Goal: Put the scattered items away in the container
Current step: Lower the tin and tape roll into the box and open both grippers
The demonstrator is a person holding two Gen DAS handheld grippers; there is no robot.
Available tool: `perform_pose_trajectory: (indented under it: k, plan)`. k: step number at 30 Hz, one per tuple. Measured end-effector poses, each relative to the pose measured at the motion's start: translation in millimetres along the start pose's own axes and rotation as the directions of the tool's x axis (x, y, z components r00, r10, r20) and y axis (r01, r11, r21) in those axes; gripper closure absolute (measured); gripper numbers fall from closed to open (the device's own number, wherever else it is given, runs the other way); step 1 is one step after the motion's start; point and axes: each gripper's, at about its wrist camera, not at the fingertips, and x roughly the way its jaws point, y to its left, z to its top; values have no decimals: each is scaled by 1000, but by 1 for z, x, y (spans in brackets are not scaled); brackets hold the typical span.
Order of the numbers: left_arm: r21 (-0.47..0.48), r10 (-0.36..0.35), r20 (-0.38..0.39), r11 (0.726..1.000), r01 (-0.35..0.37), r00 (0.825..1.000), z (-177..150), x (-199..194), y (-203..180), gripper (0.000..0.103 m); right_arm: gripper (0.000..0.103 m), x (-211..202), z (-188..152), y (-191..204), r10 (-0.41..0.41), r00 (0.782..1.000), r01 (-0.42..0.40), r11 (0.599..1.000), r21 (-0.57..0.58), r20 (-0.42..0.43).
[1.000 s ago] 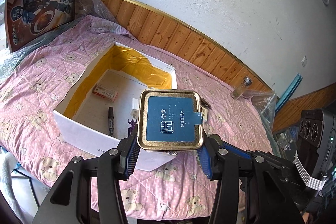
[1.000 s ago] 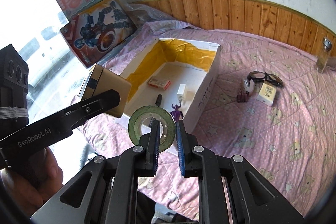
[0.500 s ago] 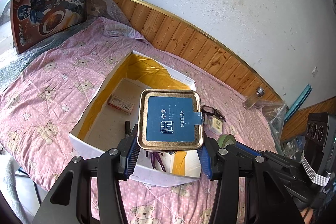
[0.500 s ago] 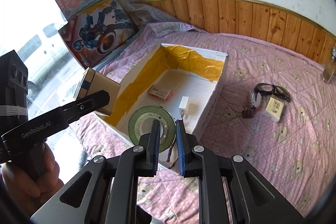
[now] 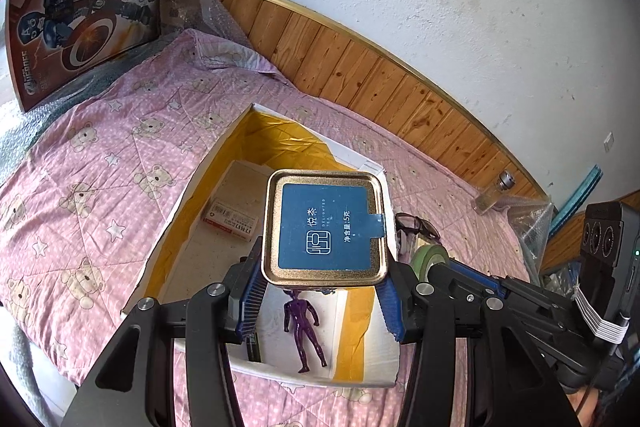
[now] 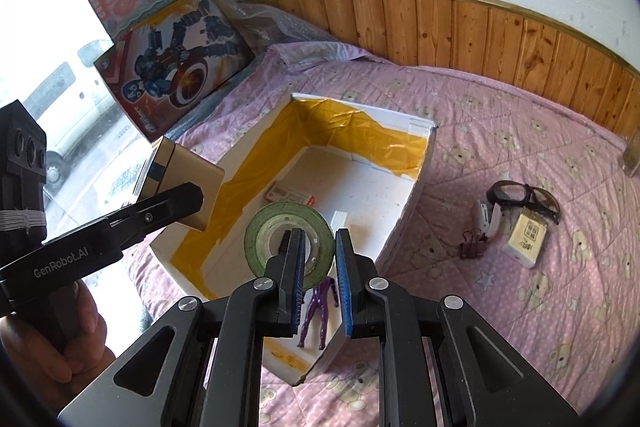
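Left gripper: the left gripper (image 5: 320, 291) sits bottom centre of the left wrist view, blue-padded fingers (image 5: 252, 291) clamped on either side of a square gold tin with a blue label (image 5: 325, 227). In the right wrist view it reaches in from the left edge, with a hand (image 6: 60, 343) wrapped round its handle at lower left.

Tin: held up over the near end of the white cardboard box with yellow tape lining (image 5: 180, 203), lid face toward the camera, label text running sideways. From the right view its gold side (image 6: 180, 187) hangs above the box's left wall.

Right gripper: the right gripper (image 6: 318, 283) is bottom centre of its own view, jaws pinching the rim of a green roll of tape (image 6: 290, 243). The roll stands on edge, hole facing the camera, above the box's near half.

Box contents: a purple toy figure (image 5: 304, 331) lies on the floor, long axis roughly toward the camera, head toward the tin. A small red and white carton (image 5: 229, 219) lies flat further in, and a small white block (image 6: 340, 221) stands near the right wall.

On the pink teddy-bear quilt (image 6: 500, 107): dark-framed glasses (image 6: 524, 195), a white stapler (image 6: 486, 221), a dark binder clip (image 6: 472, 247) and a small cream packet (image 6: 526, 243), all right of the box, close together.
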Motion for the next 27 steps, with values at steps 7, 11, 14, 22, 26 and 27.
perform_pose_trajectory:
  k: [7, 11, 14, 22, 26, 27]
  plan:
    - [-2, -4, -36, 1000, 4, 999, 14, 29, -2, 52, 87, 23, 20, -17, -6, 1000, 6, 1000, 9, -22]
    - [5, -3, -50, 1000, 4, 999, 25, 45, -4, 52, 87, 34, 31, -26, -10, 1000, 10, 1000, 7, -29]
    - [16, -1, -56, 1000, 2, 998, 35, 56, -6, 52, 87, 43, 39, -31, -12, 999, 12, 1000, 4, -38]
    - [47, 15, -77, 999, -12, 997, 61, 92, -12, 52, 87, 70, 63, -43, -20, 998, 19, 1000, -14, -62]
    - [33, 23, -99, 999, -20, 995, 70, 114, -8, 52, 87, 86, 74, -49, -26, 997, 24, 999, -31, -79]
    - [29, 27, -105, 999, -24, 994, 73, 119, -6, 52, 87, 90, 76, -50, -28, 996, 26, 999, -35, -81]
